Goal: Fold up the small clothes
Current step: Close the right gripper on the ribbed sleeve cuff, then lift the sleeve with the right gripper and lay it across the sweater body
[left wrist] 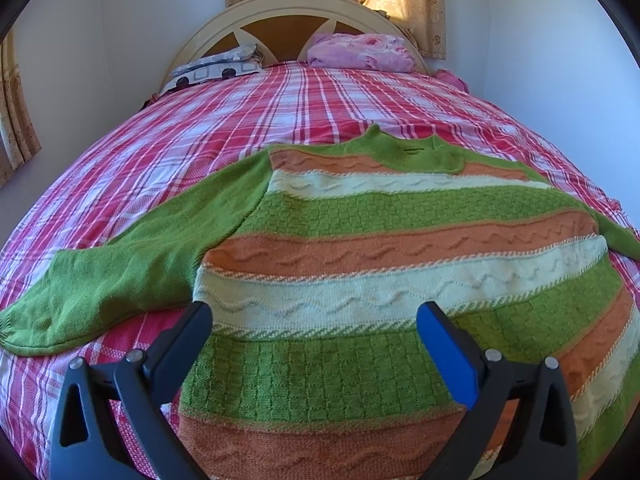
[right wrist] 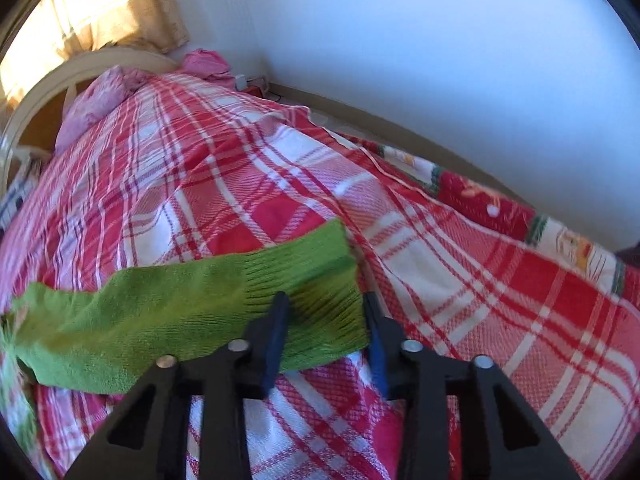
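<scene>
The bed (left wrist: 200, 128), under a red and white plaid cover, fills both views, with a curved headboard (left wrist: 288, 16) and pillows (left wrist: 360, 52) at the far end. The striped sweater (left wrist: 380, 240), green, orange and cream, lies flat on the cover, neckline toward the headboard, one green sleeve (left wrist: 100, 288) spread outward. The left gripper (left wrist: 314, 316) hangs over the sweater's lower body, jaws wide apart, grasping nothing. The right gripper (right wrist: 326, 304) has its jaws drawn in on the ribbed cuff (right wrist: 316, 280) of the other sleeve, pads at either edge.
</scene>
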The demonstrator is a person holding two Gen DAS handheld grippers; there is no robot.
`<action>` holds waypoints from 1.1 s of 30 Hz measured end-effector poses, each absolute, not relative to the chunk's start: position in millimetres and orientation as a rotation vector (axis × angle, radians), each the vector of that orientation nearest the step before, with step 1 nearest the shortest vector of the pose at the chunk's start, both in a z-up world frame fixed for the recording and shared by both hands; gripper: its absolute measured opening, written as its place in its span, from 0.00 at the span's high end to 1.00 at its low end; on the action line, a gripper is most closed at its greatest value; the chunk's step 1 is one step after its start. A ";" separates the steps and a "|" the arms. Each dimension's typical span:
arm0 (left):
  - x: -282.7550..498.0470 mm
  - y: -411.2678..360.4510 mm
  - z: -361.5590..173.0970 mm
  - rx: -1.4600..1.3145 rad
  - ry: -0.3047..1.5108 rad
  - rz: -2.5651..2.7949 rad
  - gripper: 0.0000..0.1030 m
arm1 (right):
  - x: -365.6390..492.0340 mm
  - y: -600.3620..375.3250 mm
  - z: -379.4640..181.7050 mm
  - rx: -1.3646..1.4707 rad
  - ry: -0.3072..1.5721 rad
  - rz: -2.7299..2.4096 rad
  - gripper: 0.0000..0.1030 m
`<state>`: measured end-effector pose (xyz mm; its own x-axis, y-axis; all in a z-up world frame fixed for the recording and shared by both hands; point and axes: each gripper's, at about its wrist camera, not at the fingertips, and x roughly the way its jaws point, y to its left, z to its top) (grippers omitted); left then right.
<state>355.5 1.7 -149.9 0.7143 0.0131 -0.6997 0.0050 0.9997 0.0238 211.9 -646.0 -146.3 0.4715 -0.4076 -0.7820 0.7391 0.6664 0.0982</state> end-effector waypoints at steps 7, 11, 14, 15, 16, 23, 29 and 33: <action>365.7 5.6 -160.9 -0.015 0.867 -0.008 0.00 | 214.3 -637.9 -124.0 0.420 0.770 -0.721 0.85; 364.9 5.3 -162.0 -0.021 0.873 -0.024 0.00 | 220.1 -633.8 -120.7 0.399 0.779 -0.713 0.85; 364.4 6.6 -162.7 -0.031 0.876 -0.032 0.00 | 221.6 -641.2 -125.1 0.452 0.793 -0.677 0.81; 364.5 7.2 -162.8 -0.033 0.877 -0.033 0.00 | 219.8 -643.7 -125.8 0.477 0.787 -0.661 0.62; 364.5 7.4 -162.9 -0.035 0.878 -0.034 0.00 | 218.3 -644.4 -126.6 0.498 0.781 -0.643 0.52; 364.9 6.9 -163.0 -0.030 0.880 -0.034 0.00 | 222.1 -640.3 -139.4 0.402 0.862 -0.703 0.87; 365.5 7.1 -163.9 -0.030 0.879 -0.034 0.00 | 227.6 -628.0 -105.5 0.405 0.761 -0.640 0.96; 365.5 6.1 -163.6 -0.032 0.880 -0.034 0.00 | 249.1 -598.5 -66.4 0.351 0.700 -0.561 0.96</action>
